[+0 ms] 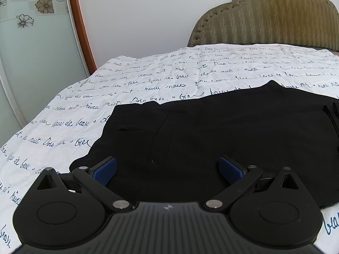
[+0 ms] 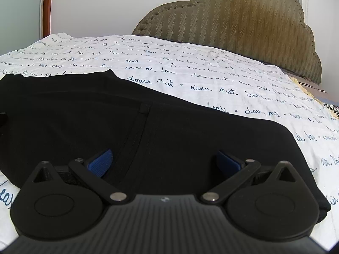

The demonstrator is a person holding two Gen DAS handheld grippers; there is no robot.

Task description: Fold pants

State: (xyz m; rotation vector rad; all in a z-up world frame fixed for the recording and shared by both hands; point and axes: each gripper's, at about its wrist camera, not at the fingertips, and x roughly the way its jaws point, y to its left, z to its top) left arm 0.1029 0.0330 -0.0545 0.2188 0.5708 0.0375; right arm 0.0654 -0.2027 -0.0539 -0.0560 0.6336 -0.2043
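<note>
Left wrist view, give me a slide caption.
Open left gripper poised over folded black pants on a script-print bedsheet.

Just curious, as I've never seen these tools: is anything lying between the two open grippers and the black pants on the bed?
Nothing visible. Both the left gripper and right gripper hang open directly over the black pants, with only bare fabric between their fingers.

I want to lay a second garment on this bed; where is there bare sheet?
Bare sheet lies between the black pants and the headboard, and left of the pants toward the glass door. The near side is crowded.
</note>
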